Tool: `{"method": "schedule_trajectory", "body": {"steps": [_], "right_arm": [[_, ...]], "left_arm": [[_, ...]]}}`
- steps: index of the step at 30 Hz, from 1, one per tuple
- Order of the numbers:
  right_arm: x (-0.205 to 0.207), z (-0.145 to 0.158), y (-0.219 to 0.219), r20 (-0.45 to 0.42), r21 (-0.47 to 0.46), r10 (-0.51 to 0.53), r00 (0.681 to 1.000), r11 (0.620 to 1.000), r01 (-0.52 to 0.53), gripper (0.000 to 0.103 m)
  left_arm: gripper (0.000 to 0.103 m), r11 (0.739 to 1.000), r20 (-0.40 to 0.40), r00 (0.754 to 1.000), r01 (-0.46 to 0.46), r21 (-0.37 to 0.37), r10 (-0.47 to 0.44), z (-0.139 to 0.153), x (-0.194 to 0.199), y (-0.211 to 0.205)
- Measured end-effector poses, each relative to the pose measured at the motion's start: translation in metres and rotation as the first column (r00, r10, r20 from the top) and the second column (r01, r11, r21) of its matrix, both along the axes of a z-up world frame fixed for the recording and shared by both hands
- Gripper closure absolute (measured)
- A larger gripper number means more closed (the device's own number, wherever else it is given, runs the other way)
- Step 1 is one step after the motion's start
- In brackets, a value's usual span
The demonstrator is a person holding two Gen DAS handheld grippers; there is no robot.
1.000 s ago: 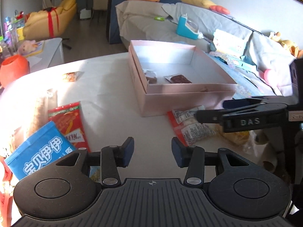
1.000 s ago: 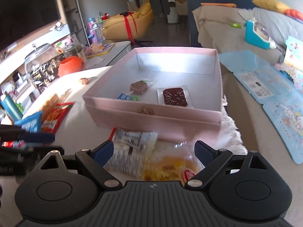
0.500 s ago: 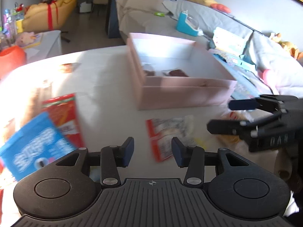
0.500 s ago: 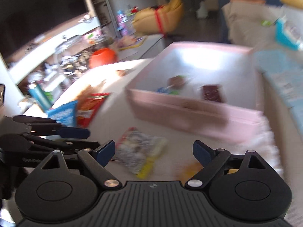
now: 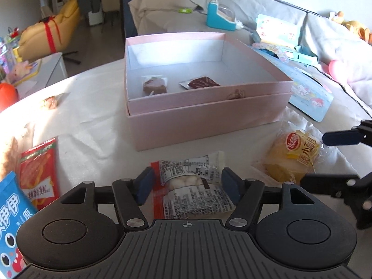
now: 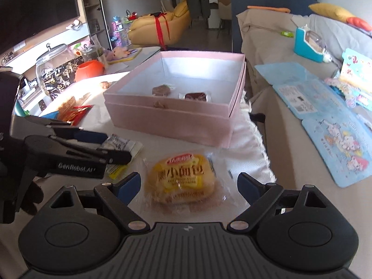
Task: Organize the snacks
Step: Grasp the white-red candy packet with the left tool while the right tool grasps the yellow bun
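A pink box [image 5: 209, 118] [image 6: 167, 118] stands open on the white table, holding a brown lollipop [image 5: 154, 86] and a dark wrapped sweet [image 5: 202, 83]. In front of it lie a red-and-white snack packet [image 5: 193, 186] [image 6: 121, 144] and a wrapped yellow bun [image 5: 295, 155] [image 6: 181, 179]. My left gripper [image 5: 187, 186] [image 6: 111, 147] is opening; the packet lies between its fingers, the pads apart from it. My right gripper [image 6: 189, 183] [image 5: 320, 160] stands open around the bun without pressing it.
At the table's left lie a red chip bag [image 5: 39, 167], a blue bag [image 5: 11, 211] and a small wrapped sweet [image 5: 50, 103]. A sofa with blue card sheets [image 6: 325, 121] runs along the right. An orange pot [image 6: 89, 69] and a glass jar [image 6: 54, 67] stand beyond the table.
Both grippers moved in over the snacks: the left now straddles the packet with its jaws wider, the right now straddles the bun, which earlier lay under its edge.
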State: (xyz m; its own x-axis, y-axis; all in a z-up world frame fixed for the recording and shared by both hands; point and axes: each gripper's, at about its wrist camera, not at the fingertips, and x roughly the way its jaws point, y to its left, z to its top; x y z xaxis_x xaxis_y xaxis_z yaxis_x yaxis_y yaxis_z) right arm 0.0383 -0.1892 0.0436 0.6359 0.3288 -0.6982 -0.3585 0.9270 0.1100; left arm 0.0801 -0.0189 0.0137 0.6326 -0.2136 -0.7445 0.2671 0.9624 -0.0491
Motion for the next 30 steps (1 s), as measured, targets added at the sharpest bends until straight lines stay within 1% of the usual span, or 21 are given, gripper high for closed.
{"method": "schedule_trajectory", "body": {"steps": [3,5,7,8,10,13,15,17,18,19,20,21,23,25,26,27,30], "right_arm": [[0.002,-0.007,0.006,-0.010,-0.012,-0.001,1.000,1.000,0.001,0.010],[0.004,-0.011,0.007,-0.013,-0.018,-0.010,1.000,1.000,0.010,0.009],[0.006,-0.013,0.008,-0.020,-0.011,-0.015,1.000,1.000,0.015,0.007],[0.007,-0.015,0.008,-0.022,-0.007,-0.018,1.000,1.000,0.017,0.005],[0.011,-0.017,0.009,-0.029,-0.005,-0.022,0.999,1.000,0.022,0.004],[0.018,-0.022,0.013,-0.048,0.014,-0.021,0.999,1.000,0.021,0.004],[0.017,-0.022,0.016,-0.040,0.023,-0.006,0.999,1.000,0.007,0.006],[0.012,-0.020,0.021,-0.032,0.017,0.037,0.999,0.999,-0.036,0.016],[0.009,-0.019,0.023,-0.026,0.012,0.044,0.999,0.999,-0.043,0.019],[0.007,-0.017,0.024,-0.018,0.006,0.046,0.999,0.999,-0.046,0.023],[0.006,-0.015,0.023,-0.014,0.005,0.049,0.999,0.999,-0.049,0.028],[0.005,-0.013,0.022,-0.014,0.008,0.045,0.999,0.999,-0.045,0.028],[0.004,-0.009,0.018,-0.008,0.013,0.032,0.999,0.999,-0.032,0.032],[0.002,-0.005,0.014,0.004,0.014,0.020,1.000,1.000,-0.020,0.034],[0.000,-0.002,0.012,0.009,0.016,0.017,1.000,1.000,-0.017,0.035],[-0.001,0.000,0.011,0.014,0.018,0.016,1.000,1.000,-0.016,0.036],[-0.005,0.006,0.009,0.029,0.020,0.021,0.999,1.000,-0.021,0.036]], "left_arm": [[0.032,1.000,-0.005,1.000,0.002,-0.004,-0.002,0.001,0.000,0.004],[0.031,1.000,0.004,1.000,-0.008,0.009,0.008,0.002,-0.003,0.008],[0.026,0.999,0.014,0.999,-0.031,0.024,0.030,0.001,-0.004,0.013],[0.023,0.999,0.013,0.999,-0.042,0.020,0.042,0.001,-0.004,0.016],[0.023,0.999,0.006,0.999,-0.047,-0.007,0.048,0.000,-0.003,0.022],[0.023,0.999,-0.004,0.999,-0.040,-0.009,0.040,0.000,-0.003,0.020],[0.023,1.000,0.002,1.000,-0.026,0.001,0.026,0.000,-0.004,0.020],[0.023,1.000,0.009,1.000,-0.024,-0.016,0.024,-0.001,-0.007,0.021],[0.024,0.999,0.012,1.000,-0.029,-0.022,0.029,-0.001,-0.009,0.021],[0.024,0.999,0.014,0.999,-0.032,-0.020,0.032,0.000,-0.010,0.020],[0.029,0.999,0.014,0.999,-0.032,-0.013,0.033,0.000,-0.011,0.019],[0.033,0.999,0.016,0.999,-0.035,-0.009,0.035,0.001,-0.012,0.019],[0.036,0.998,0.004,0.999,-0.043,-0.035,0.043,0.003,-0.013,0.023],[0.040,0.997,-0.005,0.999,-0.045,-0.059,0.045,0.004,-0.013,0.027],[0.048,0.996,-0.009,0.999,-0.045,-0.072,0.044,0.005,-0.013,0.028],[0.052,0.995,-0.011,0.999,-0.043,-0.085,0.042,0.005,-0.014,0.029],[0.054,0.994,-0.016,0.999,-0.047,-0.098,0.045,0.007,-0.017,0.030]]}}
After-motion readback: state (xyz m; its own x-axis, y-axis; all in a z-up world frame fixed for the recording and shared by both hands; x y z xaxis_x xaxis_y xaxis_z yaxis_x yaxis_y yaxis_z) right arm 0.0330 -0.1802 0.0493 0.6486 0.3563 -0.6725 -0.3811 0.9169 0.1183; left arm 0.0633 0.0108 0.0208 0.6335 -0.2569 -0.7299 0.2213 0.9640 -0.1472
